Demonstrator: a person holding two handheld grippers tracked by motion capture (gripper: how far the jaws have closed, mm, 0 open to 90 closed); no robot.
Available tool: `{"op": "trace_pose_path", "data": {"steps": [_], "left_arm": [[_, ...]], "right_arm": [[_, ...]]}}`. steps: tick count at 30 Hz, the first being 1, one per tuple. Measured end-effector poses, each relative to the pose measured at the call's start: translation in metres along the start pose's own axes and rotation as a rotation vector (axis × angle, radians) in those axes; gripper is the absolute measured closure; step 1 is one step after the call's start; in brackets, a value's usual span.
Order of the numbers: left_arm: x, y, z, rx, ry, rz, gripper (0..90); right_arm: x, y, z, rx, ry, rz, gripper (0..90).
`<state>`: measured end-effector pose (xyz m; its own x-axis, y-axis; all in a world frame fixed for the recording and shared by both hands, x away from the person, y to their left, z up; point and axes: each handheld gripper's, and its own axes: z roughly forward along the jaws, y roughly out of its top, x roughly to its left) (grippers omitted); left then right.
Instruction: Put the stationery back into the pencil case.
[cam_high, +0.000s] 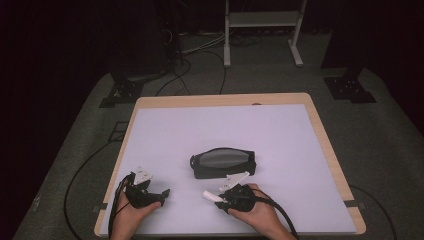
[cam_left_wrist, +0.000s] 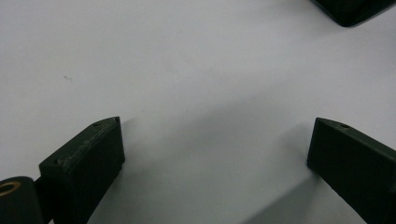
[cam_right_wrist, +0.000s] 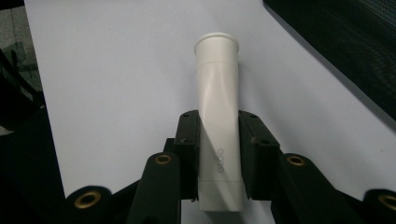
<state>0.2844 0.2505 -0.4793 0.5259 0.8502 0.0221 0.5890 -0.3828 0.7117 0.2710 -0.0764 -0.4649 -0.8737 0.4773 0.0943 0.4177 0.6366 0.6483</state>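
From the high view I've got both hands at the near edge of the table, which has a pale lilac sheet over a wooden top. My right gripper sits low, just in front of the black pouch, and a white tube pokes out of its front end, pointing left toward the other hand. The pouch lies flat in the middle of the sheet with its grey mesh side up, and the right gripper's grey plate nearly reaches its near edge; I can't tell if they touch. My left gripper is off to the left, near the front corner, well apart from the pouch, nose pointing right.

Left gripper view: the two black jaws stand wide apart over bare sheet, nothing between them, so that claw is spread open. A dark corner of the pouch peeks in at the top right, well away from the jaws.

Right gripper view is the interesting one. The jaws are clamped narrow on the white tube, pads pressing on both flanks of its flattened lower half. The crimped tail end sticks out back toward the camera, and the round cap end points away, out over the sheet. Some faint grey lettering shows on the tube, too small to read. The pouch's mesh fills the upper right corner, near the tube but apart from it.
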Motion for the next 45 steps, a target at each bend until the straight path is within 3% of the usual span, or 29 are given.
{"op": "trace_pose_path", "data": {"steps": [22, 40, 45], "left_arm": [[0.000, 0.000, 0.000, 0.000, 0.000, 0.000, 3.1], [0.000, 0.000, 0.000, 0.000, 0.000, -0.001, 3.1], [0.000, 0.000, 0.000, 0.000, 0.000, -0.001, 3.1]], "right_arm": [[-0.010, 0.006, -0.036, -0.082, 0.042, 0.002, 70.0], [-0.025, 0.024, -0.074, -0.165, 0.013, 0.010, 70.0], [-0.035, 0.035, -0.086, -0.184, -0.011, 0.014, 70.0]]}}
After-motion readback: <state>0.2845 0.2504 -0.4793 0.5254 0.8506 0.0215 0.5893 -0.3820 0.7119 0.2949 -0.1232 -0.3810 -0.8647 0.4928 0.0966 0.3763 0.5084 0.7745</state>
